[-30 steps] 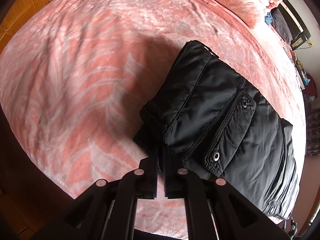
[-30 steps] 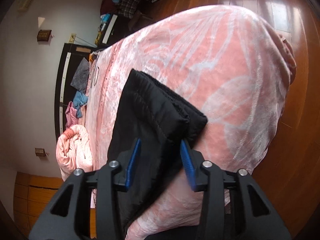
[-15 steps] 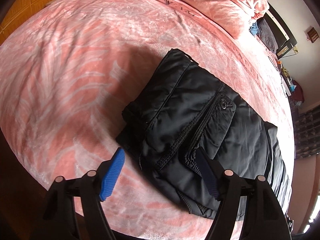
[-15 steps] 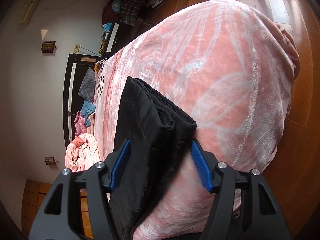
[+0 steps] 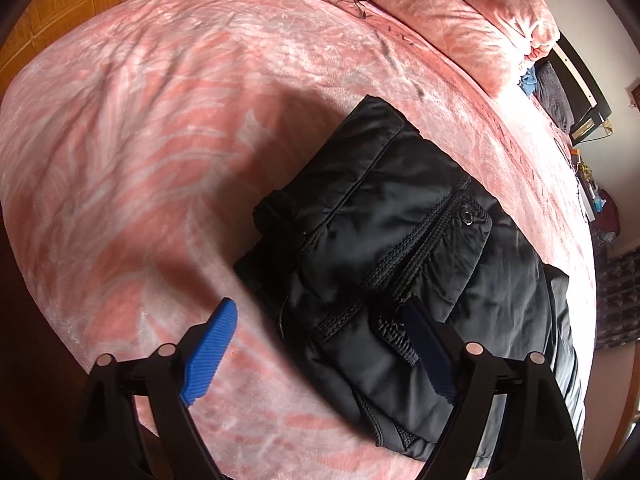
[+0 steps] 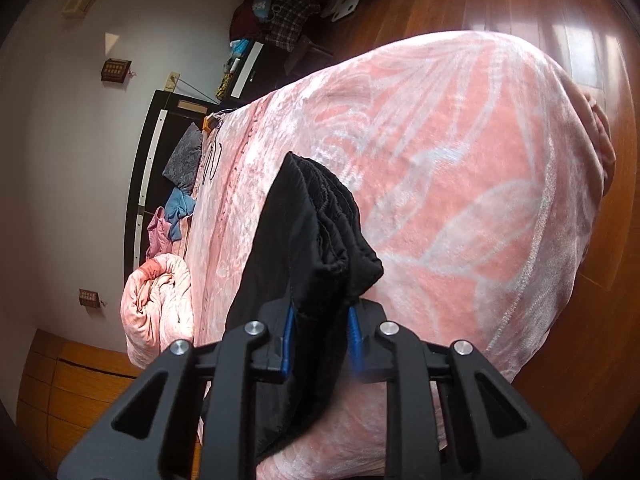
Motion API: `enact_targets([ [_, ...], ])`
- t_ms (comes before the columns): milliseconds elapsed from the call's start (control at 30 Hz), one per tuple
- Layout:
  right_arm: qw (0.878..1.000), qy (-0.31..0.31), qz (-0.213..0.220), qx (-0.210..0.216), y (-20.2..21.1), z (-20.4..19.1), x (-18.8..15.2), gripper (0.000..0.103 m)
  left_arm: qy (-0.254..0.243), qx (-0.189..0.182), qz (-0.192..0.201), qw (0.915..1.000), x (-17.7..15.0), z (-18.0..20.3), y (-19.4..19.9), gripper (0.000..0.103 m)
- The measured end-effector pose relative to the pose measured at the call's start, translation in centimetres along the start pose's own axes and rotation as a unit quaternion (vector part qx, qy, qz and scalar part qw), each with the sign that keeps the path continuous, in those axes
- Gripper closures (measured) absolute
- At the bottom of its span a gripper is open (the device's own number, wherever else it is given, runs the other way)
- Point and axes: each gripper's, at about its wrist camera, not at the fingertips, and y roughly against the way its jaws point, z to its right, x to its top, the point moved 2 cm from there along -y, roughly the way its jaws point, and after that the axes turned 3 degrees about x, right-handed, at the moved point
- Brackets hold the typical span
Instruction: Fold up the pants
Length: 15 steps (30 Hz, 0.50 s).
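Black pants [image 6: 304,248]: right gripper [image 6: 320,330] now closing on them; left gripper [image 5: 320,344] released.

A wide bed under a pink plush blanket with pale leaf patterns [image 6: 460,184] fills the room. Glossy reddish wooden floorboards [image 6: 500,4] catch bright daylight. A plain white wall [image 6: 60,168] stands behind a black headboard [image 6: 138,184], where a rolled pink quilt [image 6: 158,304] lies.

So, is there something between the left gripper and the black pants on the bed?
Nothing visible. The left gripper hangs with its jaws opening right over the near corner of the folded black pants on the pink blanket.
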Motion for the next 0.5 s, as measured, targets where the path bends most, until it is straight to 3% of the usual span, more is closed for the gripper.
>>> enact_targets([
  [267,0.994,0.107,0.023,-0.022,2.2,-9.8,-1.0,0.085,-0.022,0.034,0.052,0.9978,-0.6,0.9,0.7,0.013],
  [500,0.977,0.201,0.040,-0.052,3.6,-16.4,-3.1,0.085,-0.033,0.053,0.110,0.9919,-2.0,0.8,1.6,0.013],
])
